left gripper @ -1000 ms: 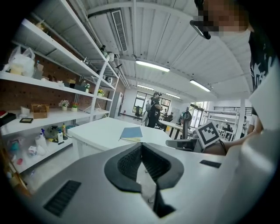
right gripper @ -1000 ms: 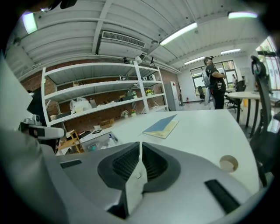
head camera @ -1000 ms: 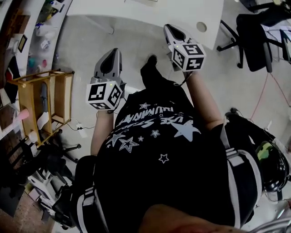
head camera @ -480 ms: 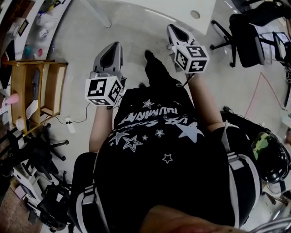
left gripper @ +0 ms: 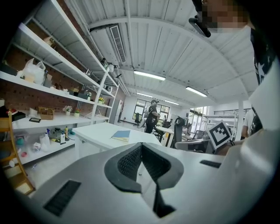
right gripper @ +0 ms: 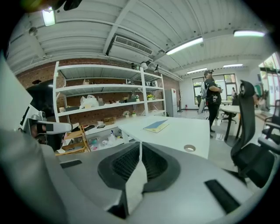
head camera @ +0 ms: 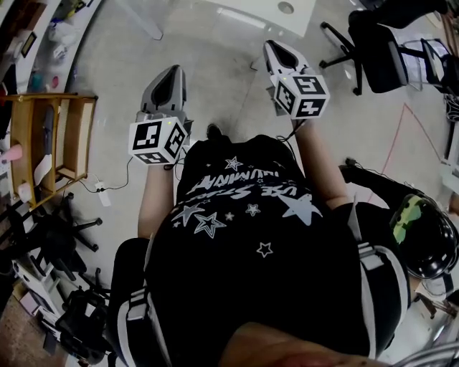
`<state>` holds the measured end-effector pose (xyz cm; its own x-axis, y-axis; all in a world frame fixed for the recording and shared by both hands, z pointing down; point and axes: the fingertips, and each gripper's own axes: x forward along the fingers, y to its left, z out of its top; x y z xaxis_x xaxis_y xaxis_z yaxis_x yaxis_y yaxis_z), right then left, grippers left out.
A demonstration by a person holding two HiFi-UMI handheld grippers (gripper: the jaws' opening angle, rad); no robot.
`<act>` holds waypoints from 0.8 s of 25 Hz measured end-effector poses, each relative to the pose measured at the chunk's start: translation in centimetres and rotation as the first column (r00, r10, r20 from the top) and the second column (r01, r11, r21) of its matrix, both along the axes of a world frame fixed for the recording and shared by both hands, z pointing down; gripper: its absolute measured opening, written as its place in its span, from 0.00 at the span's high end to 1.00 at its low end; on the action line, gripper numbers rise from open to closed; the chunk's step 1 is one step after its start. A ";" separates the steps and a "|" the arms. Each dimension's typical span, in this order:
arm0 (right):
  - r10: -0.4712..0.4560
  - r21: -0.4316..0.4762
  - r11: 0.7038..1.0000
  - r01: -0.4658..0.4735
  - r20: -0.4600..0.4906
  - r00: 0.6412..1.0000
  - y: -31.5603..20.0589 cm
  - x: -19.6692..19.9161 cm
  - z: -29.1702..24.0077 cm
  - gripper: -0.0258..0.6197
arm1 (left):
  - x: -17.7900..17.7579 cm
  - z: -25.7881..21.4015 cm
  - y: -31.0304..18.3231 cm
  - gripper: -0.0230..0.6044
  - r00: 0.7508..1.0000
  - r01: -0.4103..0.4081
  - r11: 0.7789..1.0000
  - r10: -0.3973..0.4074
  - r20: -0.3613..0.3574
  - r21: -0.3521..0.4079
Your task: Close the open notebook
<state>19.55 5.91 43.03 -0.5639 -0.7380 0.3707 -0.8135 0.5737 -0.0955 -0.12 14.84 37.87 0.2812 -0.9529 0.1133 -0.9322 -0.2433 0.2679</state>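
A blue notebook point(left gripper: 121, 135) lies flat and closed on a white table point(left gripper: 100, 131), some way ahead of both grippers. The right gripper view shows the same notebook point(right gripper: 156, 126) on that table point(right gripper: 183, 131). In the head view only the table's near corner point(head camera: 269, 13) shows at the top edge, and the notebook is out of sight. My left gripper point(head camera: 166, 77) and right gripper point(head camera: 277, 50) hover over bare floor in front of the person's body. The jaws of the left gripper point(left gripper: 141, 146) meet with nothing between them, as do those of the right gripper point(right gripper: 140, 146).
A wooden shelf cart point(head camera: 50, 136) stands on the left, and black office chairs point(head camera: 380, 50) on the right. Wall shelves point(left gripper: 48, 83) run along the left of the room. A person point(right gripper: 212, 103) stands far behind the table. A black chair point(right gripper: 247, 131) is close at right.
The white table has slid toward the top edge of the head view, and more floor shows under the grippers. Both grippers keep their pose ahead of the body, jaws unchanged.
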 end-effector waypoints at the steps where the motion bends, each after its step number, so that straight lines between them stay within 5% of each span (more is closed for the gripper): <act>1: -0.002 -0.001 1.000 0.002 0.001 1.000 0.4 0.6 0.1 0.92 | 0.7 0.0 0.4 0.95 1.000 0.001 1.000 -0.001 0.005 -0.001; 12: -0.067 0.027 0.997 0.066 0.038 0.997 5.3 7.6 0.4 0.92 | 10.7 -0.4 3.6 0.95 1.000 -0.003 1.000 0.003 0.024 0.018; 20: -0.122 0.058 0.991 0.119 0.039 0.992 7.3 11.4 -0.1 0.92 | 14.4 -0.4 4.5 0.95 0.999 0.018 1.000 -0.019 0.046 0.022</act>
